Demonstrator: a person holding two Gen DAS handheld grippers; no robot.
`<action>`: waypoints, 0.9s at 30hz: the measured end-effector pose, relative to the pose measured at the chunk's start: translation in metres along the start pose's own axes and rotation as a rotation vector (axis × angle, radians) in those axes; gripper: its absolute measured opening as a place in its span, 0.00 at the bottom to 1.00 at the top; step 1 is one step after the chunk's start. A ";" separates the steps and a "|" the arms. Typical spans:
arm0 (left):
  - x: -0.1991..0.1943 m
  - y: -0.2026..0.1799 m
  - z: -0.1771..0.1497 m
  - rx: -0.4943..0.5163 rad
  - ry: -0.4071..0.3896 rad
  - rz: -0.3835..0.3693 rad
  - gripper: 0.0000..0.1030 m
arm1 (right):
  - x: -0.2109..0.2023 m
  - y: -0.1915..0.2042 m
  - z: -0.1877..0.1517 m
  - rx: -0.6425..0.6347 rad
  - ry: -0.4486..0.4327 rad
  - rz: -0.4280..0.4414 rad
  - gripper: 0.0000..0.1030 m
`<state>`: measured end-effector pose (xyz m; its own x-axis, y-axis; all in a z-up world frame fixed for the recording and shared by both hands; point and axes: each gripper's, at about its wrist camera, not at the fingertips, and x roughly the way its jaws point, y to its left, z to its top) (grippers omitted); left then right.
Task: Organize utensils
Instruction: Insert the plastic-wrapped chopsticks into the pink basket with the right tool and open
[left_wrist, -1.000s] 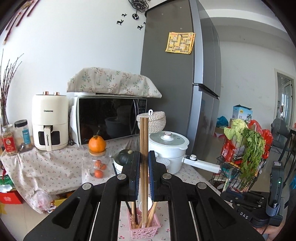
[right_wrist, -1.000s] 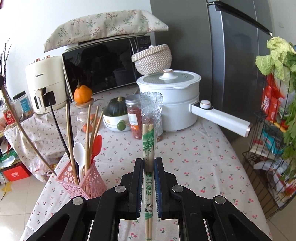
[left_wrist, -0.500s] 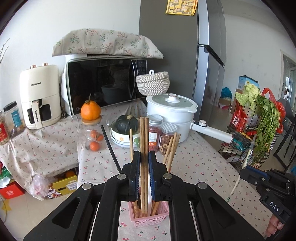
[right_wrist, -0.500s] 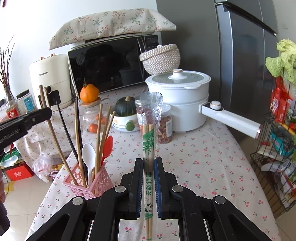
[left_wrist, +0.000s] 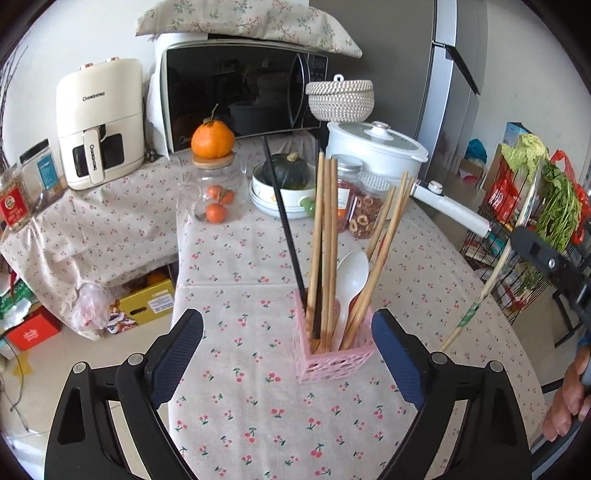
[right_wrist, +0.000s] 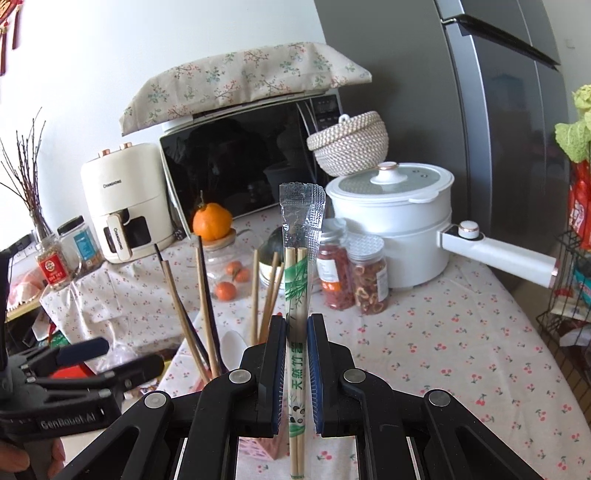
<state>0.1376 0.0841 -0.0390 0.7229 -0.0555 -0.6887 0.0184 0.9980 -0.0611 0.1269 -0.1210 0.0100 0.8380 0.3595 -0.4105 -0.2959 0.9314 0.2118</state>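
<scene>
We find the left gripper (left_wrist: 287, 343) opening, nothing between its jaws; the wooden chopsticks (left_wrist: 325, 236) it gripped a second ago now stand in the pink holder (left_wrist: 332, 360). The right gripper (right_wrist: 296, 363) clamps wrapped chopsticks (right_wrist: 297, 295), evidently next for the holder.

Bare cherry-print cloth on the bench (left_wrist: 236, 258) is seen at the centre left and bottom of the left wrist frame, where passage is open. The centre is blocked by the pink lattice plastic utensil holder (left_wrist: 332, 360), from which wooden chopsticks (left_wrist: 325, 236) fan upward. Behind it, the way is closed by a glass jar of oranges (left_wrist: 214, 195), red-filled jars (left_wrist: 364, 210) and a white lidded pot (left_wrist: 376, 147).
</scene>
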 end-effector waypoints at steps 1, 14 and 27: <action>0.001 0.003 -0.004 0.003 0.012 0.002 0.93 | 0.001 0.004 0.002 0.002 -0.011 0.005 0.10; 0.010 0.011 -0.031 0.042 0.113 0.028 1.00 | 0.023 0.034 0.012 0.056 -0.127 0.022 0.10; 0.006 0.011 -0.031 0.043 0.091 0.062 1.00 | 0.046 0.031 0.000 -0.009 -0.025 -0.010 0.41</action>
<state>0.1201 0.0936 -0.0661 0.6579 0.0061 -0.7531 0.0063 0.9999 0.0136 0.1563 -0.0751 -0.0027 0.8522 0.3488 -0.3901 -0.2916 0.9355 0.1995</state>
